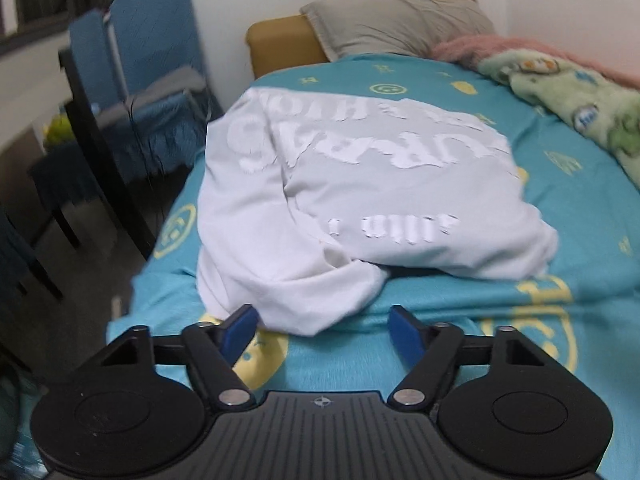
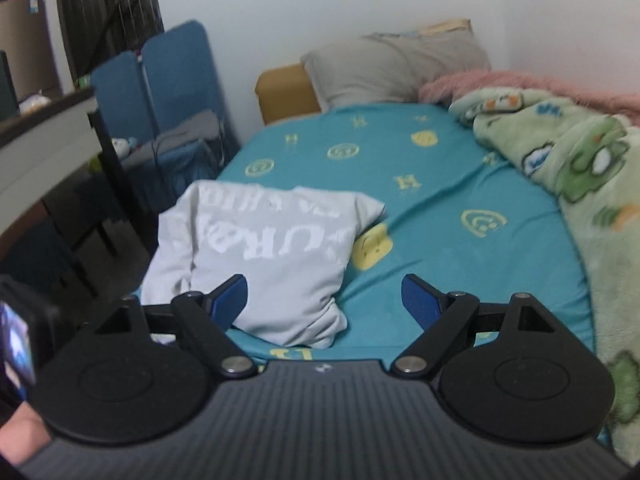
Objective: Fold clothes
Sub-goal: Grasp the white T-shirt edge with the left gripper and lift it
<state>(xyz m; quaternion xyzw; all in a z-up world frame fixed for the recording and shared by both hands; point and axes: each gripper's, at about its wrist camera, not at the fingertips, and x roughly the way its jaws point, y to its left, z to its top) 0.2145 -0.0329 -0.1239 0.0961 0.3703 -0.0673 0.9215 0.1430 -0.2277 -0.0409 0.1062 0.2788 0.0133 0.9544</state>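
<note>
Both my left claw (image 1: 322,328) and right claw (image 2: 324,300) gape empty; I fear pinching the bedsheet (image 1: 560,208) under the rumpled shirt (image 1: 360,184); blur hides its hem.

Grey pillow (image 1: 396,24), green blanket (image 2: 576,168), perhaps blue chairs (image 1: 156,40), blurred.

Both cameras look forward and down along the bed (image 1: 440,344) toward the pillow (image 1: 396,24). The left camera sits close to the white shirt (image 1: 360,184). The right camera sits farther back and more to the right. Both show shirt, bed, pillow and blue chair (image 2: 176,76)
</note>
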